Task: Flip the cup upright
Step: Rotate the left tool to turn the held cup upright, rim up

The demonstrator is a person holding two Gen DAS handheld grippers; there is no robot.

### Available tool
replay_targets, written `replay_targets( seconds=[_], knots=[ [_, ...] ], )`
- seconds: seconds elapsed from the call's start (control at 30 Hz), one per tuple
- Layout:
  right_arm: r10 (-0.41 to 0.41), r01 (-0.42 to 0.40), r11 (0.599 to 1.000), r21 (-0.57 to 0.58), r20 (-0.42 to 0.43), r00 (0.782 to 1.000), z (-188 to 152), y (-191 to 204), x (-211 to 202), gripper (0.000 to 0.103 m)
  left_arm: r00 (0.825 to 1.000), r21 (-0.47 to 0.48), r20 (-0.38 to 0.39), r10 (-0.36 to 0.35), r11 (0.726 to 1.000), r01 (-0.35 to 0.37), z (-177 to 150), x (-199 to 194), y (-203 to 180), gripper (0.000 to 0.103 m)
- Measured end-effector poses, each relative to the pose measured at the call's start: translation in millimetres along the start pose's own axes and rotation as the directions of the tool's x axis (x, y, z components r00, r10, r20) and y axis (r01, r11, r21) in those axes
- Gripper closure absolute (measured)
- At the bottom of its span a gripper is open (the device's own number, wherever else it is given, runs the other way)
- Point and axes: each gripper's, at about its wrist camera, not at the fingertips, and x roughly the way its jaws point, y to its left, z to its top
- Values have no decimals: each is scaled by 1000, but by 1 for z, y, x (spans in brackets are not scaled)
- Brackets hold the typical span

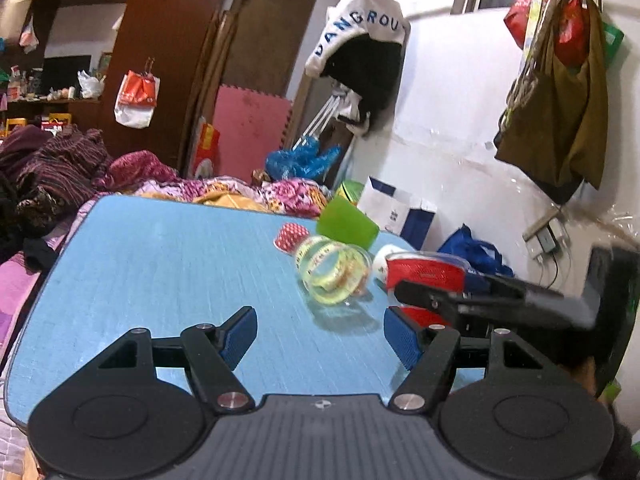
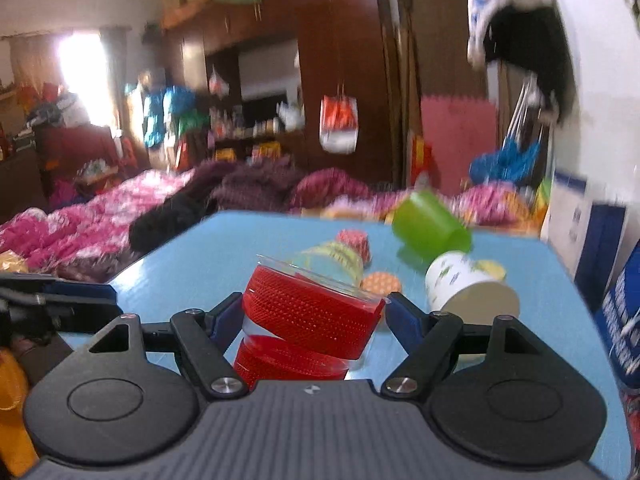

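Note:
A clear plastic cup with red patterned bands (image 2: 312, 312) sits between the fingers of my right gripper (image 2: 310, 314), tilted, rim pointing up and to the right, just above the blue table (image 2: 192, 256). The pads press its sides. The same cup (image 1: 426, 270) shows at the right of the left wrist view, with the right gripper's fingers (image 1: 432, 300) across it. My left gripper (image 1: 320, 330) is open and empty above the table, to the left of the red cup.
Several other cups lie tipped on the table: a clear yellow-banded one (image 1: 334, 274), a green one (image 1: 347, 226), a white paper one (image 2: 468, 284), a small red-dotted one (image 1: 289, 237). Bedding lies beyond the table's far edge. A white wall with hanging bags is at right.

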Motion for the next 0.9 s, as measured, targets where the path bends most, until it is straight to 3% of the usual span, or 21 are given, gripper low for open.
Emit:
replay_targets(
  seconds=[0.2,0.4,0.7,0.9],
  knots=[
    [-41,61,993,-101,189,981,-33,6,3,25,997,9,73,9,1000,-10,-3,-7,-1,30],
    [-49,114,976,-185,323,945,-52,17,8,25,996,-7,91,14,1000,-13,-4,1,2,30],
    [-56,158,956,-246,378,924,-63,28,11,25,997,-27,74,21,999,-19,-7,7,9,30],
    [-47,147,960,-240,380,924,-67,29,9,24,998,-19,63,22,1000,-21,-14,9,11,30]
  ],
)
